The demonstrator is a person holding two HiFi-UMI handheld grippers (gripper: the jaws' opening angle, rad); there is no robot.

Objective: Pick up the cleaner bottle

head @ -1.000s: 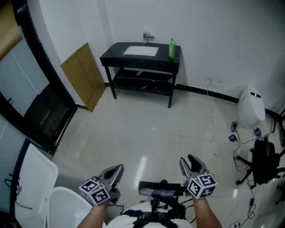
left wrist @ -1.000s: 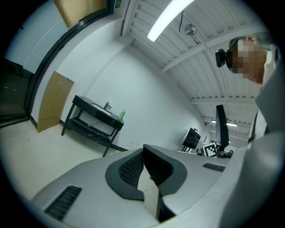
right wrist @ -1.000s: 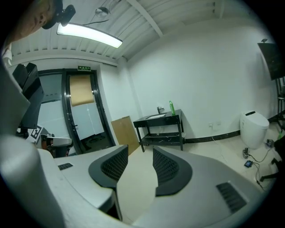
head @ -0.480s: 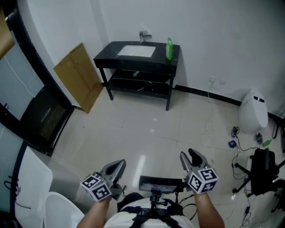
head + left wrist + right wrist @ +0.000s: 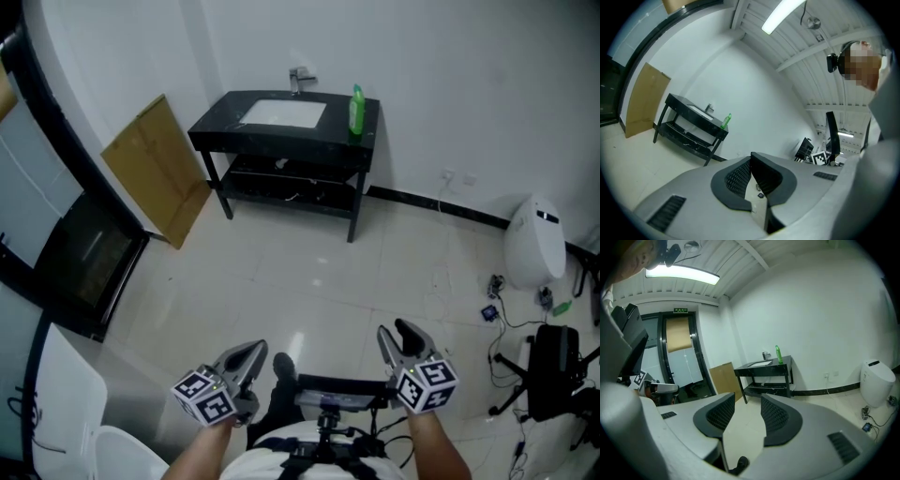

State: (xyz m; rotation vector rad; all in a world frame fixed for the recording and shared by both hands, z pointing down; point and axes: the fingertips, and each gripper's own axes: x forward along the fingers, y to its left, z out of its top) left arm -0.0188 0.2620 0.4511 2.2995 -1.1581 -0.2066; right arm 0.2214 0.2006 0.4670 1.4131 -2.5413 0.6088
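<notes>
While the person stood back on the tiled floor (image 5: pixel 309 281), the left gripper (image 5: pixel 251 352) was held low at the bottom of the head view. Its jaws were brought together at the tips with nothing between them, as the left gripper view (image 5: pixel 750 156) showed plainly. Beside it, the right gripper (image 5: pixel 394 331) had its jaws standing apart and empty, with only bare floor showing through the gap in its own view (image 5: pixel 747 401). A dark shoe (image 5: pixel 283 367) showed on the floor between the two grippers.

Well apart from both, across the open floor, a black table (image 5: pixel 220 128) stood against the white wall. A white sink (image 5: pixel 281 112) was set into its top, with a tap (image 5: pixel 300 78) behind it. The green bottle (image 5: pixel 356 110) stood upright on the top's right end, just beside the sink, and untouched. Both gripper views caught it there, small and far off (image 5: pixel 725 122) (image 5: pixel 778 354).

A cardboard sheet (image 5: pixel 155 173) leaned against the wall left of the table. Off to the right, a rounded white unit (image 5: pixel 534 246) sat by the wall, with cables (image 5: pixel 502 305) lying loose near it.
</notes>
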